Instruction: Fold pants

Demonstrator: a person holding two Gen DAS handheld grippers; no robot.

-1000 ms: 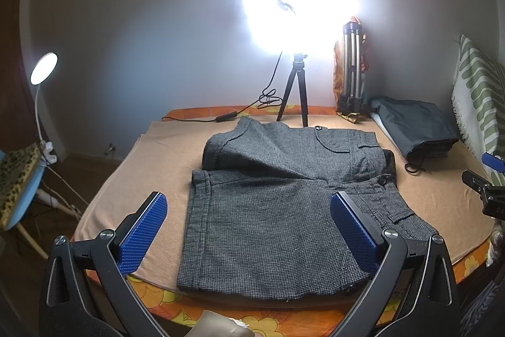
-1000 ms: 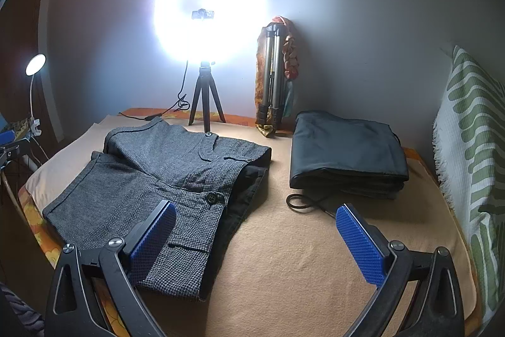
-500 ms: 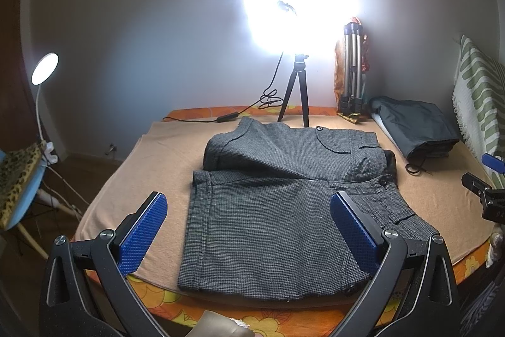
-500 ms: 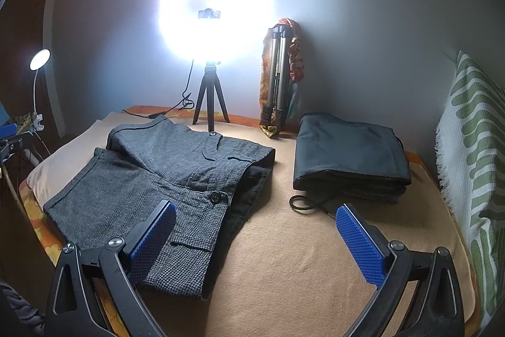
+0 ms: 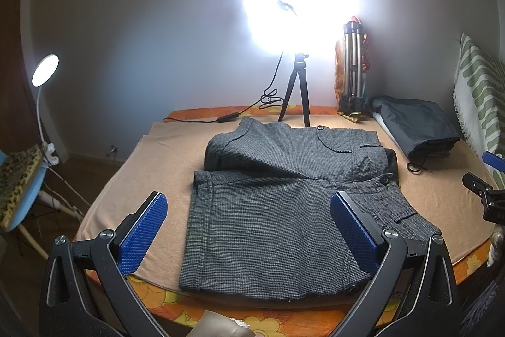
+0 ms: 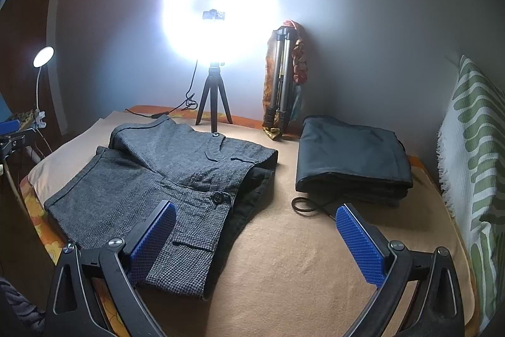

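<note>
- The grey pants lie spread flat on the bed, one leg angled over the other, probably laid out ready for folding.
- The left tool and right tool both hover released and empty.
- Count: one grey pair, one dark folded garment set aside, two tripods.

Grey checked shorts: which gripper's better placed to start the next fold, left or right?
Probably left. The left gripper is open and squarely frames the grey checked shorts. The right gripper, also open, faces mostly bare blanket, with only the waistband end near its left finger.
</note>
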